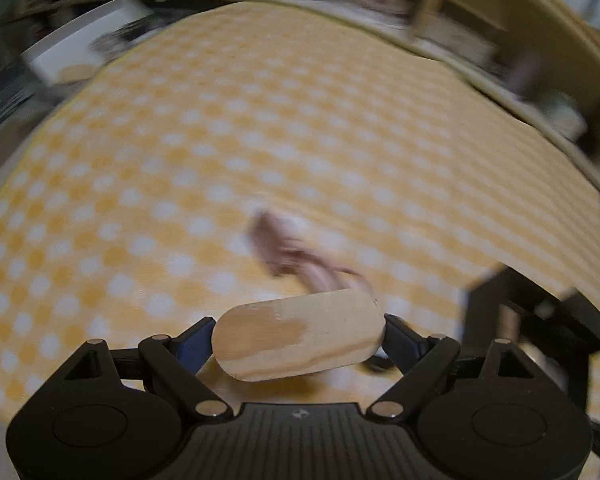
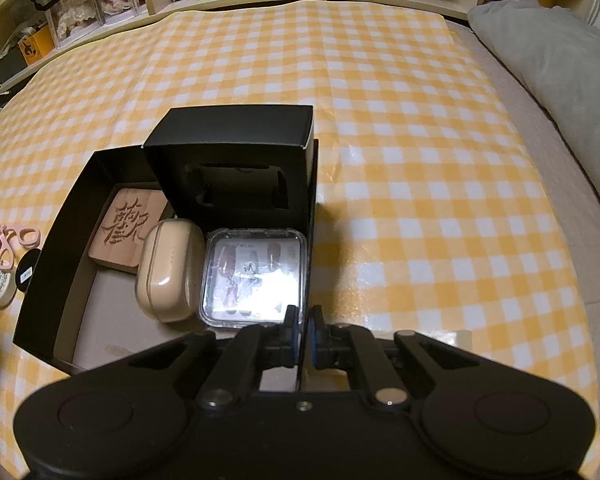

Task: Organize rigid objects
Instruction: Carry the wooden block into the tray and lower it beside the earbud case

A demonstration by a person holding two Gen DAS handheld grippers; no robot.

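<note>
I've got the wood block [image 1: 298, 336] pinched wide, end to end, in the left gripper [image 1: 299, 338], lifted off the cloth [image 1: 260, 120]. Right gripper [image 2: 305, 334] clamps the box [image 2: 56, 280] edge (keeps it steady), near the cloth's left side.

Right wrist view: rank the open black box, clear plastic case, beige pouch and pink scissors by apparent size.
1. Open black box
2. Clear plastic case and beige pouch: look alike, unranked
3. Pink scissors, partly cut off at the frame edge
</note>
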